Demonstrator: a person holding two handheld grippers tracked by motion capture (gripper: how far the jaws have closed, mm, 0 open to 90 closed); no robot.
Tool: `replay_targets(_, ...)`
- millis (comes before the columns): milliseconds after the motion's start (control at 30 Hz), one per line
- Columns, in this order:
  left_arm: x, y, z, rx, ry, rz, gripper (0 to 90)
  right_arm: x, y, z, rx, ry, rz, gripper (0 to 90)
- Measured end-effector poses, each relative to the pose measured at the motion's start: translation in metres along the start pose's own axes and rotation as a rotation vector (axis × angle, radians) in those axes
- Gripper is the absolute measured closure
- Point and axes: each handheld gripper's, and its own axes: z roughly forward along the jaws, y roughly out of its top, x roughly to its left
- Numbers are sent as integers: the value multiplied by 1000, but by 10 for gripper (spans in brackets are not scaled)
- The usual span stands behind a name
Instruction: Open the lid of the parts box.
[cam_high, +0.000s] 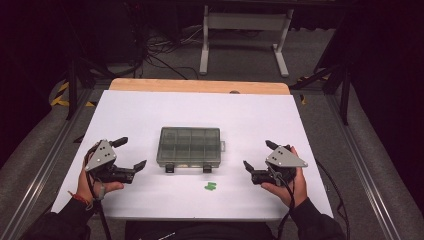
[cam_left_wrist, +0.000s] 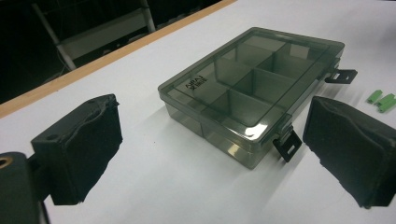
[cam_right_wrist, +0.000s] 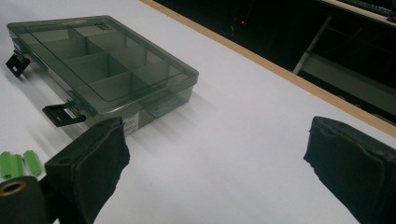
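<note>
Smoky translucent plastic compartment box (cam_high: 190, 146), lid shut, sat mid-table (cam_high: 150, 107) between left gripper (cam_high: 131, 153) and right gripper (cam_high: 259, 155), both jaws open and empty; small green plastic pieces (cam_high: 210, 186) lay just before it.

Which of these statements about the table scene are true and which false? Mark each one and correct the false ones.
1. The compartment box has its lid closed. True.
2. The left gripper holds the box. False: its jaws stand open, apart from it.
3. The green pieces lie inside the box. False: they lie on the white table in front of it.
4. The right gripper is open and holds nothing. True.
5. The box has two black latches. True.
</note>
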Motion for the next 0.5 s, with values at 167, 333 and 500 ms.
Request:
replay_targets(167,1,-1,1,6,-7,1,54,0,-1,2,8,6,9,61)
replay_targets(333,0,-2,4,24,-28,1,56,0,0,4,12,9,6,63)
replay_targets(500,-2,-2,7,43,-36,4,75,3,1,8,19,19,0,67)
